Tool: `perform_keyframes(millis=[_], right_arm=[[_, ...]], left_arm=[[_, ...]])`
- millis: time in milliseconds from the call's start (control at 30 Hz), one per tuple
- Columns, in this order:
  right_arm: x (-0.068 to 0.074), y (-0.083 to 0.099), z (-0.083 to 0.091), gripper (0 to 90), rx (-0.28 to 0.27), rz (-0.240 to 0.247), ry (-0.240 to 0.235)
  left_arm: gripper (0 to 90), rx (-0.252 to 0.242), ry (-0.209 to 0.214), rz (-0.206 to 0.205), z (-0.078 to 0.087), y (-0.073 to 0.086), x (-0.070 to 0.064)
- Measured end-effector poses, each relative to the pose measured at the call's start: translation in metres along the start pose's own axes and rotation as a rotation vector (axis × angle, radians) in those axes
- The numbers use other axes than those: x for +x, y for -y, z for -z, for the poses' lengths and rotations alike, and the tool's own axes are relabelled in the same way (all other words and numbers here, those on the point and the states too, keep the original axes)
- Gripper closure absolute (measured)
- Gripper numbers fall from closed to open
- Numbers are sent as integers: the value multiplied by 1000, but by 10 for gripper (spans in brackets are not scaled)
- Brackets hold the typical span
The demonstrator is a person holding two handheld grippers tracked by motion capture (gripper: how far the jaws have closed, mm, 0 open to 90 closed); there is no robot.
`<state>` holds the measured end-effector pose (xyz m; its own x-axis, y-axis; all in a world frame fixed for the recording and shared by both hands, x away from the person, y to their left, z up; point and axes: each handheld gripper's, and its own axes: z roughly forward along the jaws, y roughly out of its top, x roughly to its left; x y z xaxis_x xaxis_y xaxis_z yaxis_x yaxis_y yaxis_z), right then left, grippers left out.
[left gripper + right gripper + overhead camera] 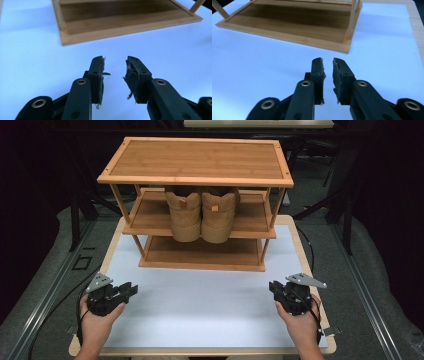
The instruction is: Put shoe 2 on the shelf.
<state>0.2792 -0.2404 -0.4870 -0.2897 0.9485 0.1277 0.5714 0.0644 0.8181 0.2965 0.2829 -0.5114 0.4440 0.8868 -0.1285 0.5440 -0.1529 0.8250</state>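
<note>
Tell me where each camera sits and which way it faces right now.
High view: above the person's side, looking forward and down on the three-tier bamboo shoe rack holding tan suede boots; both hands and forearms show.
Left gripper view: on the left gripper, facing the rack's bottom shelf; own open jaws show.
Right gripper view: on the right gripper, likewise, jaws narrowly apart.
Shared: bottom shelf, white tabletop.

- Shoe rack (pixel 200 160): matt, grained wood.
- Boots (pixel 202 215): tan, suede-like.
- Table (pixel 200 305): smooth matt white top, wooden rim.
- Gripper pads (pixel 131 75): frayed black rubber.
</note>
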Motion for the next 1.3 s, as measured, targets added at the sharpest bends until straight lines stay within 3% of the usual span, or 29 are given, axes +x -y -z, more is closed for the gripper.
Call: perform_keyframes(millis=[33, 67, 100, 333, 533, 700, 867, 900, 1300], right_arm=[[0, 5, -1, 769, -8, -5, 53], [-4, 8, -1, 759, -7, -12, -12], [-4, 12, -2, 750, -14, -16, 25], [-11, 35, -2, 656, -58, -41, 54], [-19, 50, -5, 507, -50, -67, 55], [-26, 56, -8, 470, -63, -90, 60], [-27, 60, -16, 453, -50, -58, 94], [-26, 60, -16, 448, -27, -55, 97], [-10, 61, -29, 372, 19, -4, 69]], left_arm=[[640, 7, -3, 3, 0, 3, 1], [635, 9, -8, 4, 0, 5, 3], [628, 12, -13, 8, -1, 8, 4], [564, 4, -32, 21, -3, 21, 10], [510, 1, -40, 49, -7, 28, 16], [492, 5, -46, 55, -11, 33, 19], [480, 19, -45, 47, -17, 35, 16], [478, 23, -47, 41, -18, 36, 16], [467, 45, -40, 13, -27, 37, 9]])
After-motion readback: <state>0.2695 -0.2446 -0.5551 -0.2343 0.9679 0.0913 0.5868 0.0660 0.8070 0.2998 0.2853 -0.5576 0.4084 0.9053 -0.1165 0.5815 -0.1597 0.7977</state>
